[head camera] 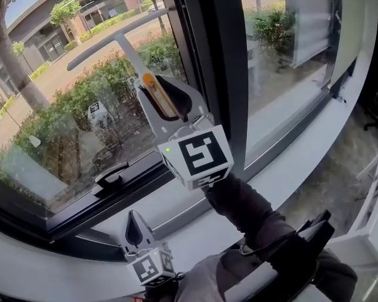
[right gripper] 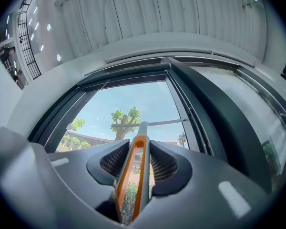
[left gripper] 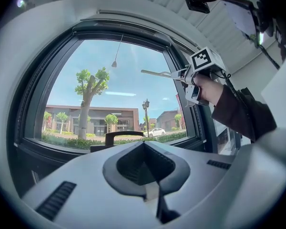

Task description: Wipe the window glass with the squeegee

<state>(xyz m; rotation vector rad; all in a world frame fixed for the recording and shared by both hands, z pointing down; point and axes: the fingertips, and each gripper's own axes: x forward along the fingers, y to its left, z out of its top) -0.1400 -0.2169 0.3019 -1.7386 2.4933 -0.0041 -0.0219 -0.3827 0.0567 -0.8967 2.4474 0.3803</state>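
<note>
The squeegee [head camera: 129, 49] has a grey T-shaped blade and an orange-edged handle [head camera: 157, 96]. Its blade lies against the left window pane [head camera: 63, 106], slanting up to the right. My right gripper [head camera: 167, 98] is shut on the handle, which runs between its jaws in the right gripper view [right gripper: 133, 175], with the blade [right gripper: 155, 123] ahead against the sky. The left gripper view shows the blade [left gripper: 157, 73] to the left of the right gripper's marker cube [left gripper: 207, 61]. My left gripper [head camera: 134, 224] hangs low over the sill, shut and empty [left gripper: 144, 161].
A black window handle [head camera: 111, 176] sits on the bottom frame below the squeegee. A thick dark mullion [head camera: 214, 61] divides the left pane from the right one [head camera: 283, 43]. The white sill [head camera: 290, 162] curves along the bottom. A dark sleeve [head camera: 252, 212] carries the right gripper.
</note>
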